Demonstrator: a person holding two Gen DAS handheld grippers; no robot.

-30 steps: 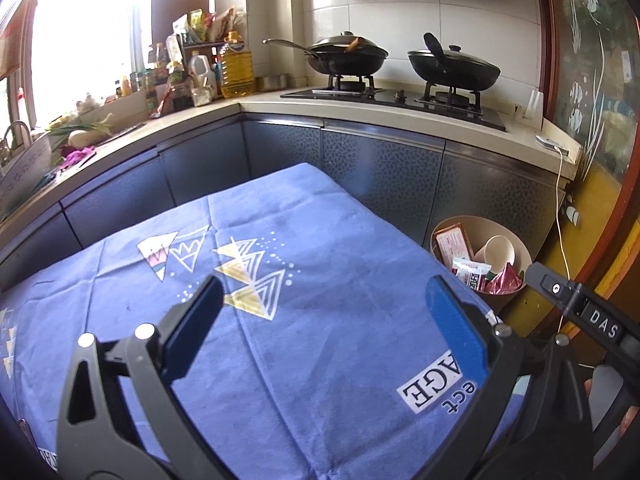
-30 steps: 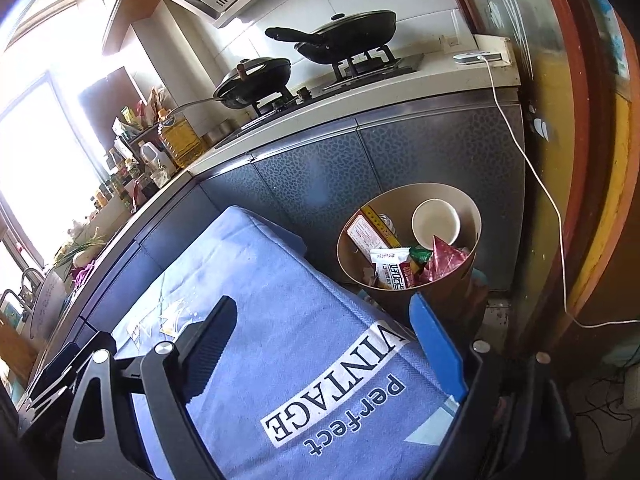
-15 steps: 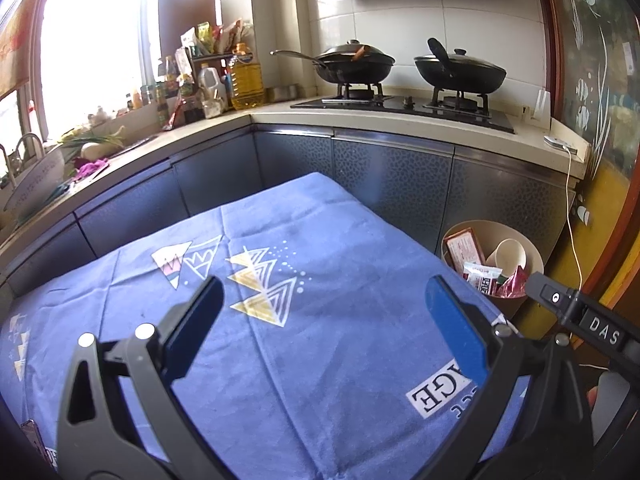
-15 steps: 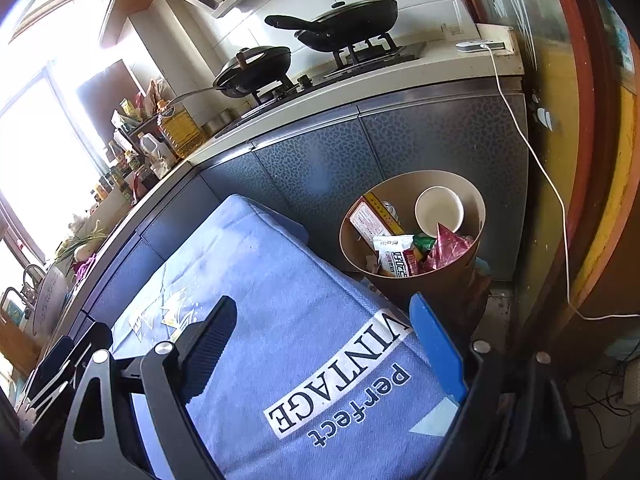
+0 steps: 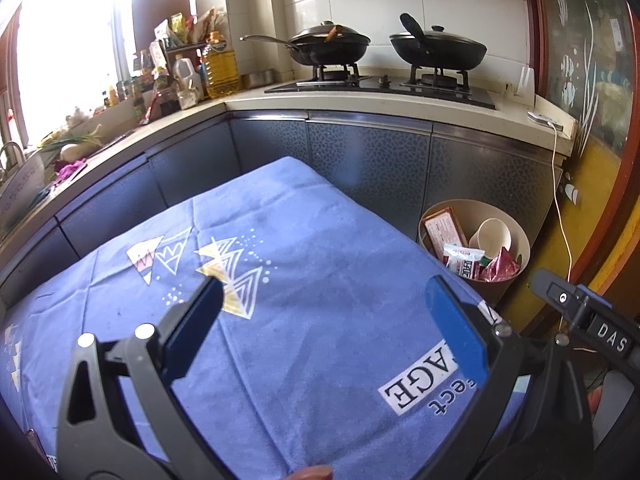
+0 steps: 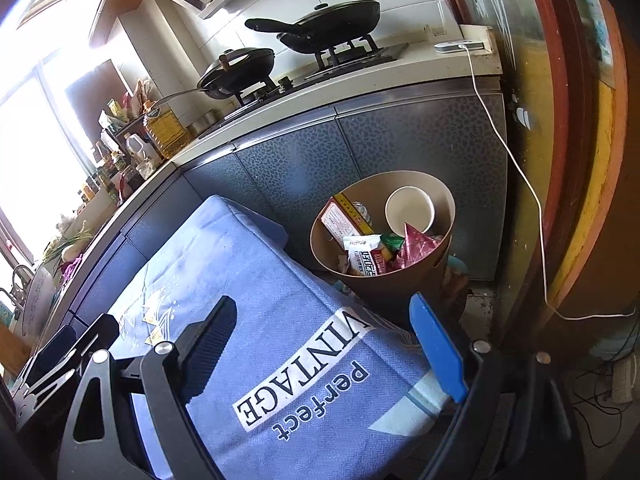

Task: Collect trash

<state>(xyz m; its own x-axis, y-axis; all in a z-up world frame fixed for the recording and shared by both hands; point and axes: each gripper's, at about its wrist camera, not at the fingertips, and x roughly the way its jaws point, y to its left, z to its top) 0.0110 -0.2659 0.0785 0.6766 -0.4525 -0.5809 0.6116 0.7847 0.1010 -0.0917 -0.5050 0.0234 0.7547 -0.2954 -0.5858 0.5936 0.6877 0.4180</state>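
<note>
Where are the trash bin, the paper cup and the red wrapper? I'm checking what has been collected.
trash bin (image 6: pixel 442 200), right wrist view, inner wall near the rim.
paper cup (image 6: pixel 409 210), right wrist view, its open inside.
red wrapper (image 6: pixel 416 246), right wrist view, middle of the crumpled foil.

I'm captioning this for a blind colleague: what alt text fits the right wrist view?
The open, empty right gripper hovers over a table's blue cloth printed "VINTAGE perfect". Beyond the table's edge, a tan bin holds a paper cup and wrappers, below a counter with two black pans.
</note>
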